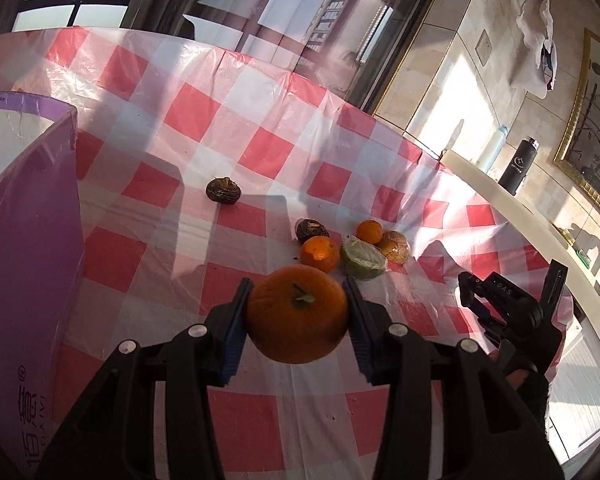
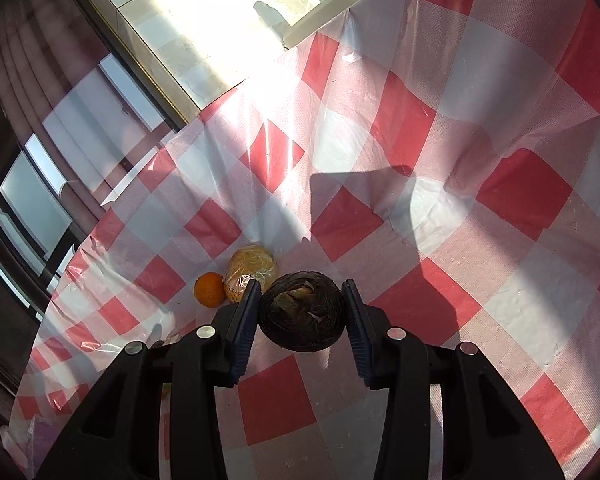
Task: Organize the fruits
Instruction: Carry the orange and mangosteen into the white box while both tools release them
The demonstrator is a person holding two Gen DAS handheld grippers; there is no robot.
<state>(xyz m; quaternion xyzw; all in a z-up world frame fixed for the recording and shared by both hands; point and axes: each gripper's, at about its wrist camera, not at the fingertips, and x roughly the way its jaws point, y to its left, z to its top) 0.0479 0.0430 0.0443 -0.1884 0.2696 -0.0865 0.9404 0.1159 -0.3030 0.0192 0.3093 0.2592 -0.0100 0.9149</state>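
Observation:
My left gripper (image 1: 297, 306) is shut on a large orange (image 1: 297, 314) with a green stem, held above the red-and-white checked tablecloth (image 1: 220, 128). Beyond it lie a smaller orange (image 1: 320, 253), a small tangerine (image 1: 370, 232), a wrapped green fruit (image 1: 362, 258), a wrapped orange fruit (image 1: 396, 246) and two dark brown fruits (image 1: 224, 191) (image 1: 311, 230). My right gripper (image 2: 300, 310) is shut on a dark brown fruit (image 2: 302, 316); it also shows in the left wrist view (image 1: 512, 308). A small tangerine (image 2: 209, 289) and a wrapped orange fruit (image 2: 252, 270) lie just left of its fingers.
A purple box (image 1: 28, 240) with a white inside stands at the left. The table's white rim (image 1: 540, 216) carries a white bottle (image 1: 492, 148) and a black bottle (image 1: 518, 166) at the right. Windows and a tiled wall lie beyond the far edge.

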